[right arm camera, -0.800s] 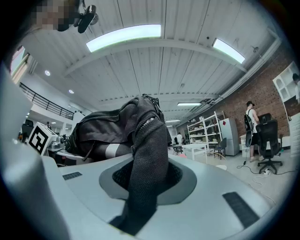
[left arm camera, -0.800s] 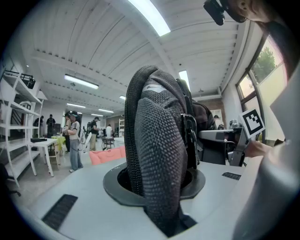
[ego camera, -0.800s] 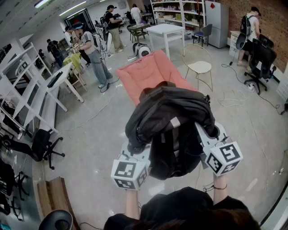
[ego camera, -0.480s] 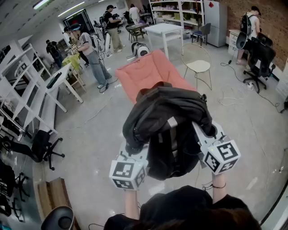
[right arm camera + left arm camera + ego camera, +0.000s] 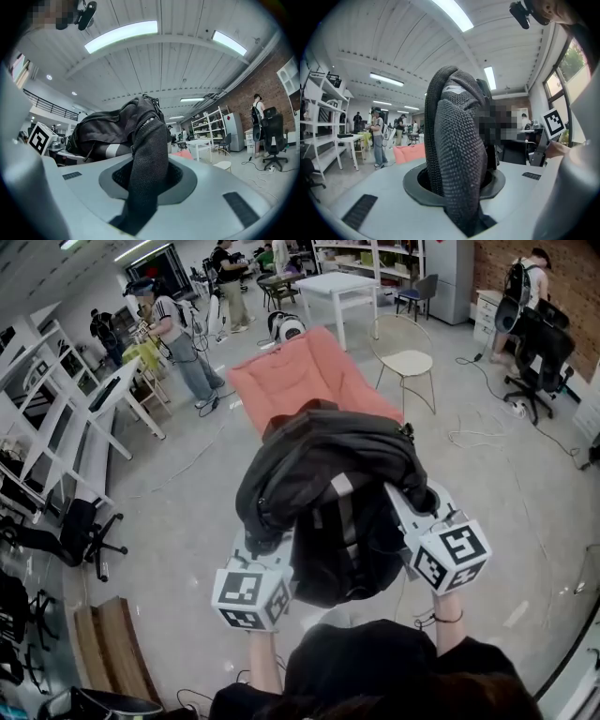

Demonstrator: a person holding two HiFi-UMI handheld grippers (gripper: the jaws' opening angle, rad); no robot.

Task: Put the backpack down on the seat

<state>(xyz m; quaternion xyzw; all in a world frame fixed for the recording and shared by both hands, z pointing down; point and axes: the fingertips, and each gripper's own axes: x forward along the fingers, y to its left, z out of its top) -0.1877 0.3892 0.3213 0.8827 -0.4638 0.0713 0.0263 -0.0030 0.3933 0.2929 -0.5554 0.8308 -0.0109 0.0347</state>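
Above floor (image 5: pixel 178 521), backpack (image 5: pixel 328 460) nearer pink seat (image 5: pixel 300 381) than before; left tool (image 5: pixel 255 545), right tool (image 5: pixel 405 507) both clamped on its straps (image 5: pixel 459 140).

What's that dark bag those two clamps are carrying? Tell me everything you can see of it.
It is a black backpack of soft fabric, bulging and crumpled, with a grey stripe and mesh-padded straps. It hangs in the air, one strap clamped in the left gripper and one in the right gripper. The pink seat lies beyond it.
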